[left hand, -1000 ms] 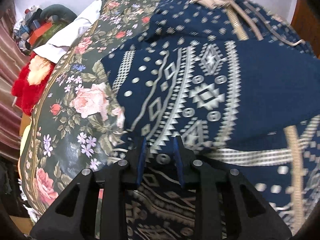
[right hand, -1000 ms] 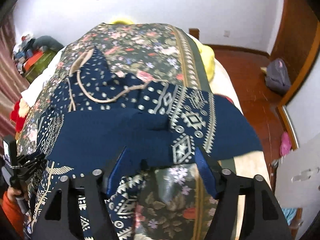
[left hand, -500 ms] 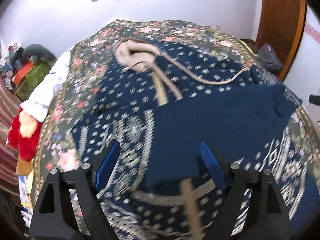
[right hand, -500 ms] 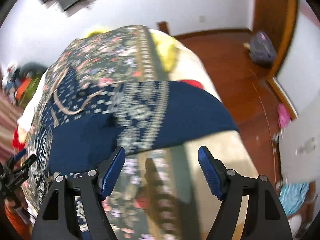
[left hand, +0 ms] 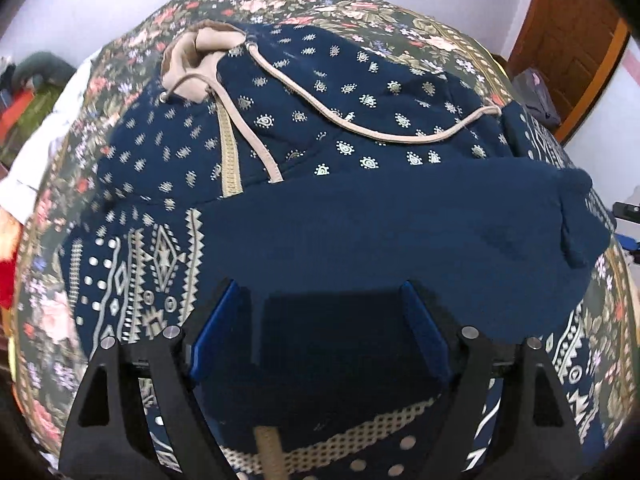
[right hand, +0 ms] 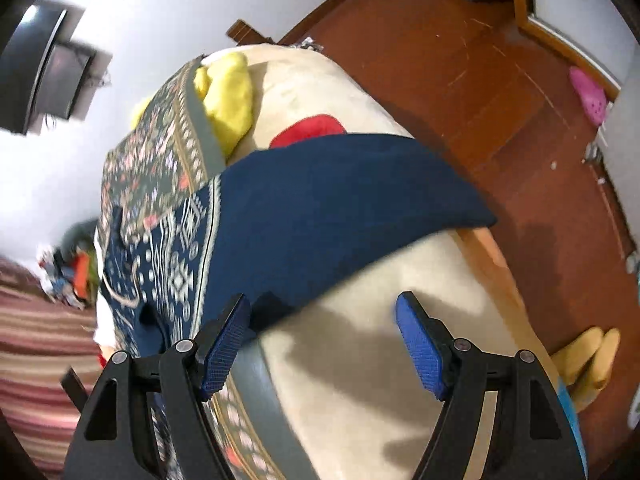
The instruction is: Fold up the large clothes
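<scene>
1. My left gripper (left hand: 320, 304): black triangular-cutout arms, silver screws, smooth blue finger pads (left hand: 214, 330).
2. My right gripper (right hand: 324, 316): matching black frame, silver screws, ribbed blue pads (right hand: 420, 346).

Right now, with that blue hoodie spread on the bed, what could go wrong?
The sleeve hangs past the bed's edge and might slide toward the floor. The loose drawstring could get folded in crooked. Both grippers, left and right, are open, so nothing holds the hoodie.
</scene>
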Action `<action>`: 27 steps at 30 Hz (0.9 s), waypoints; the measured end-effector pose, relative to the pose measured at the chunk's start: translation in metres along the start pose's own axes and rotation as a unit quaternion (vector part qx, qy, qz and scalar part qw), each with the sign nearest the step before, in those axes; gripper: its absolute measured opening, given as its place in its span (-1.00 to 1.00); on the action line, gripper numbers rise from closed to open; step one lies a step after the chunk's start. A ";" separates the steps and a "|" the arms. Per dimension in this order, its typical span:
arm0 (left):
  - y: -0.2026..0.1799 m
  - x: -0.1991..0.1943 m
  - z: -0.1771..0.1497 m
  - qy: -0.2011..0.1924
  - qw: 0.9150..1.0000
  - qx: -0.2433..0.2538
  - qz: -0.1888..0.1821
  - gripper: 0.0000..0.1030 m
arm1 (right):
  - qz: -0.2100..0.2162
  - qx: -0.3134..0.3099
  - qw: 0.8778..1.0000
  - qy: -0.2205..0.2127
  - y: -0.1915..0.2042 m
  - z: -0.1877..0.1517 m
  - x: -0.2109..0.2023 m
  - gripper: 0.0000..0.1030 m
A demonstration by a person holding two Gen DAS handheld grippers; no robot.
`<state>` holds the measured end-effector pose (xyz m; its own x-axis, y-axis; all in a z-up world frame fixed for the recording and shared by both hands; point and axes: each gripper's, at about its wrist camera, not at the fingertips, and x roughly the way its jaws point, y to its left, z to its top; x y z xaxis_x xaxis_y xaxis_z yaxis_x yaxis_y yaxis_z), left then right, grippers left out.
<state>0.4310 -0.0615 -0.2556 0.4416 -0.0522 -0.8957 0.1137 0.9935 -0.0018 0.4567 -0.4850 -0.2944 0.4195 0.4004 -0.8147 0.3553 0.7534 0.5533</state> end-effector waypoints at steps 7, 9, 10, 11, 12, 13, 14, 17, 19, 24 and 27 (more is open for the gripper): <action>0.004 0.008 0.001 -0.005 1.000 -0.025 -0.017 0.66 | 0.005 0.010 1.000 -0.019 0.003 0.027 0.030 0.41; 0.006 0.009 0.002 -0.004 0.999 -0.030 -0.021 0.69 | -0.014 0.001 0.999 -0.035 0.008 0.031 0.034 0.28; 0.008 0.010 0.002 -0.003 0.999 -0.033 -0.025 0.69 | -0.026 -0.007 0.999 -0.042 0.010 0.032 0.033 0.21; 0.009 0.009 0.002 -0.002 0.999 -0.036 -0.027 0.69 | -0.042 -0.019 0.998 -0.051 0.015 0.033 0.032 -0.06; 0.010 0.009 0.003 -0.001 0.999 -0.037 -0.027 0.68 | -0.062 -0.038 0.995 -0.063 0.020 0.033 0.030 -0.36; 0.010 0.008 0.003 0.000 0.999 -0.038 -0.025 0.68 | -0.074 -0.056 0.993 -0.075 0.026 0.034 0.027 -0.46; 0.011 0.007 0.002 -0.001 0.999 -0.039 -0.023 0.68 | -0.070 -0.067 0.992 -0.081 0.030 0.034 0.023 -0.69; 0.013 0.001 0.000 -0.004 0.999 -0.032 -0.012 0.68 | -0.051 -0.078 0.989 -0.111 0.044 0.031 0.007 -0.83; 0.015 -0.008 -0.002 -0.012 1.000 -0.025 -0.004 0.68 | -0.049 -0.104 0.983 -0.140 0.063 0.027 -0.010 -0.84; 0.031 -0.040 -0.004 -0.047 0.998 -0.034 -0.006 0.68 | -0.012 -0.199 0.960 -0.195 0.138 0.005 -0.061 -0.85; 0.046 -0.061 -0.007 -0.071 0.996 -0.050 -0.012 0.68 | 0.030 -0.234 0.950 -0.203 0.182 -0.012 -0.081 -0.85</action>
<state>0.4031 -0.0120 -0.2041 0.5613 -0.0822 -0.8235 0.0397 0.9966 -0.0725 0.4773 -0.3740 -0.1294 0.7493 0.2867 -0.5969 -0.0497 0.9232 0.3811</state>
